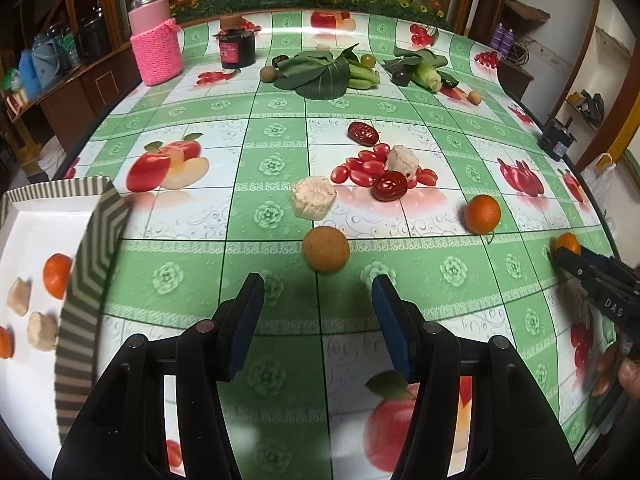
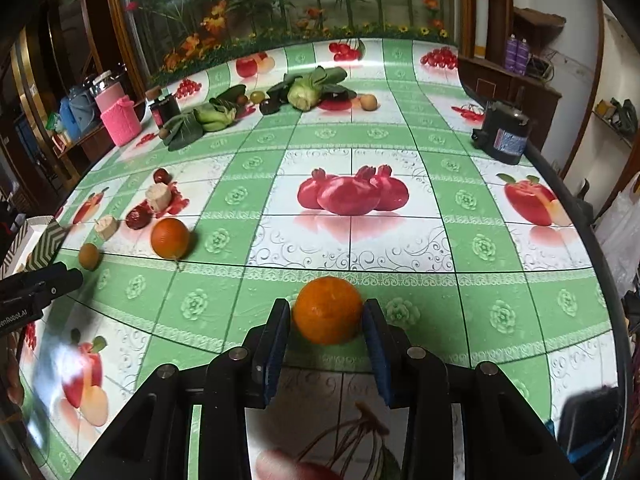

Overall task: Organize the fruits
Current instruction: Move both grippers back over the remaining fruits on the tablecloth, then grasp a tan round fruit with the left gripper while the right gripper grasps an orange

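Note:
My left gripper [image 1: 318,284] stands open over the green checked tablecloth, nothing between its fingers. A brownish round fruit [image 1: 326,249] lies just ahead of its tips. To its left is a white box with a zigzag-striped wall [image 1: 90,264]; oranges [image 1: 57,276] and beige chunks lie inside. In the right wrist view, an orange [image 2: 328,312] sits on the cloth between the pads of my right gripper [image 2: 327,303]. A thin gap shows at the left pad, so the jaws are open around it. A second orange [image 2: 170,238] lies further left.
Two red dates [image 1: 390,186] and beige chunks [image 1: 313,197] lie mid-table. Leafy greens [image 1: 320,74] and small fruits sit at the far end, with a pink-covered jar [image 1: 154,40] and a black jar [image 1: 237,46]. A black device [image 2: 502,134] stands at the right edge.

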Available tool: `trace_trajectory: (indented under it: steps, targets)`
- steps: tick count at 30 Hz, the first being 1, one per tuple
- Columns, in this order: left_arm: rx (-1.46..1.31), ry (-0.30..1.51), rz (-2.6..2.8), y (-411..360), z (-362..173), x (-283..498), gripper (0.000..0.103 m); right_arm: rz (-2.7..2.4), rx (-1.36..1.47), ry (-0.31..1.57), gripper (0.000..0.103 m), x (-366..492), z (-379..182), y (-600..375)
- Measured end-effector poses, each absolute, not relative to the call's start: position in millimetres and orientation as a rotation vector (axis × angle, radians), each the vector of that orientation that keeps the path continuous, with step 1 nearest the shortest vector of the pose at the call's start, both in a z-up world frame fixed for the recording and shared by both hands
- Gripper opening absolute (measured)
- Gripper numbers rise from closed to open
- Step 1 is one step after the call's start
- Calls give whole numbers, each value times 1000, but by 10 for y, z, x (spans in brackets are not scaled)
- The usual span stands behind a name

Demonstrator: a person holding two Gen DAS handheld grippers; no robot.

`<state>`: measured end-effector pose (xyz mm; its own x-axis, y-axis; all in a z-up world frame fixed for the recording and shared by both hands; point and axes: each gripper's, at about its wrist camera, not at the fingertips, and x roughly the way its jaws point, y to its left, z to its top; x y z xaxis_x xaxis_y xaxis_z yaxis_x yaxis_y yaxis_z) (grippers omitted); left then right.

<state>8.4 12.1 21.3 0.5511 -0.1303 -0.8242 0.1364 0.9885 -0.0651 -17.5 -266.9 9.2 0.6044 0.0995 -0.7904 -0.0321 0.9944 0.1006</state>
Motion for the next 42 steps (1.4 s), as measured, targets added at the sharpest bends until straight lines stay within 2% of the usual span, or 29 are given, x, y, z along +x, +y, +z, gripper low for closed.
trace_trajectory:
  steps: [9, 11, 13, 33, 37, 40, 42]
  targets:
    - [-7, 984, -159, 99, 107, 251, 56, 121, 145, 890, 34, -183, 117, -2692]
    - [-5, 970, -158, 103, 101, 254, 48, 136, 160, 882, 34, -207, 151, -2669]
    - [-1, 963, -160, 113, 105, 260, 26, 159, 173, 867, 34, -249, 199, -2620]
    - [-48, 887, -148, 519, 470, -274, 26, 367, 79, 802, 29, -461, 500, -1700]
    - [-58, 877, -140, 638, 516, -368, 26, 306, 152, 747, 29, -486, 592, -1901]
    - [-65, 866, -135, 695, 543, -419, 26, 200, 93, 765, 39, -431, 563, -2096]
    - [-75, 865, -135, 718, 548, -431, 26, 134, 52, 814, 39, -364, 460, -2204]
